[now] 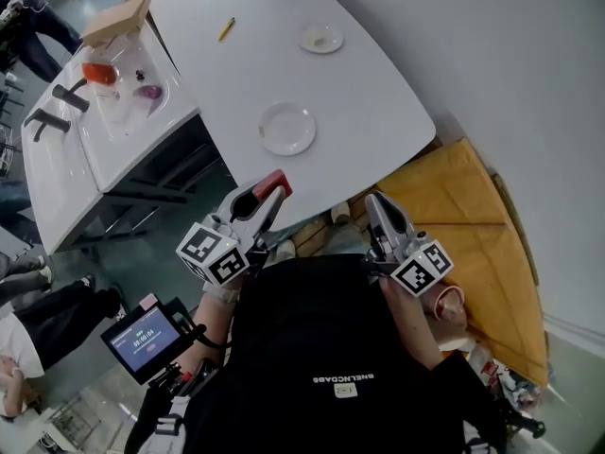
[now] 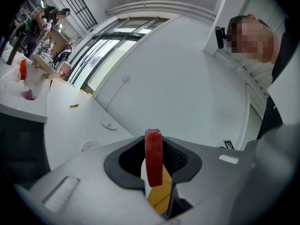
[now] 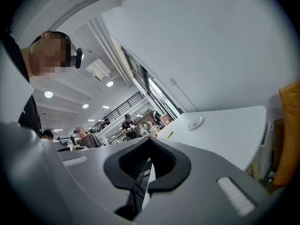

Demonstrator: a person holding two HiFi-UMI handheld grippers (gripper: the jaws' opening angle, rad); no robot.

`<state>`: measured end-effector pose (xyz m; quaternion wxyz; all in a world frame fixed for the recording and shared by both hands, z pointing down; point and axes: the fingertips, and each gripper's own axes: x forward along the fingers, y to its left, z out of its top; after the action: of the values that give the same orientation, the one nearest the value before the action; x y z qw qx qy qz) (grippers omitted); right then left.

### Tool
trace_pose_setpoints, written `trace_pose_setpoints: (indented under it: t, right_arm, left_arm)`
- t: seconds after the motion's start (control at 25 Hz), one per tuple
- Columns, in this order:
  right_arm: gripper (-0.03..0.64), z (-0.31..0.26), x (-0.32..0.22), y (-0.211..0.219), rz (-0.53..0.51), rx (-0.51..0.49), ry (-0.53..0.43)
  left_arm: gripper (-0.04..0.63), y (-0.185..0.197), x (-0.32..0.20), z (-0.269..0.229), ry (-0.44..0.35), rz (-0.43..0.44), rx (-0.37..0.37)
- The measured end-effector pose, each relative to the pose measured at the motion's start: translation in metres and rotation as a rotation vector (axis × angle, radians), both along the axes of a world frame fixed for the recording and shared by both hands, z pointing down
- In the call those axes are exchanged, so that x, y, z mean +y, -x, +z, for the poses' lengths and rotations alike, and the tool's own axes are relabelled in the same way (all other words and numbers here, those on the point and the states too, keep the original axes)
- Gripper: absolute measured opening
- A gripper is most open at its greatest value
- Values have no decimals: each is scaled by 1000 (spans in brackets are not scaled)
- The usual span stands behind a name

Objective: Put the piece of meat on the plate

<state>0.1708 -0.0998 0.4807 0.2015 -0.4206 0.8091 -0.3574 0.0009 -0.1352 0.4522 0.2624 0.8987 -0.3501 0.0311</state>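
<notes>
A flat red piece of meat (image 1: 277,183) (image 2: 153,156) stands on edge between the jaws of my left gripper (image 1: 272,191) (image 2: 153,165), which is shut on it. The gripper is held off the near edge of the white table (image 1: 359,102). An empty white plate (image 1: 286,128) (image 2: 91,146) lies on the table just beyond the meat. My right gripper (image 1: 382,210) (image 3: 146,170) hangs to the right, also short of the table edge, its jaws together with nothing between them.
Farther back on the table lie a small white dish (image 1: 321,38) (image 2: 110,124) (image 3: 194,122) and a yellow pen (image 1: 226,28) (image 2: 74,105). A white sink counter (image 1: 57,173) stands to the left with cardboard boxes (image 1: 118,19). Brown board (image 1: 473,216) lies on the right.
</notes>
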Motion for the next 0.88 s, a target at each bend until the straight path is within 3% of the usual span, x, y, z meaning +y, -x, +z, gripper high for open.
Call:
trace_pose_setpoints:
  t: [0.32,0.56,0.88]
  right_arm:
    - [3,-22,-25,33,-112,74,-37]
    - [3,-43,-2,79,-165,197,-116]
    - [3,-37,-17,87,-242,236,-159]
  left_arm:
    - [110,37,-14,3,5,-113,-2]
    - [110,82,1,12,-39,-160,21]
    - [110,93,-30,46,-49,-241,-116]
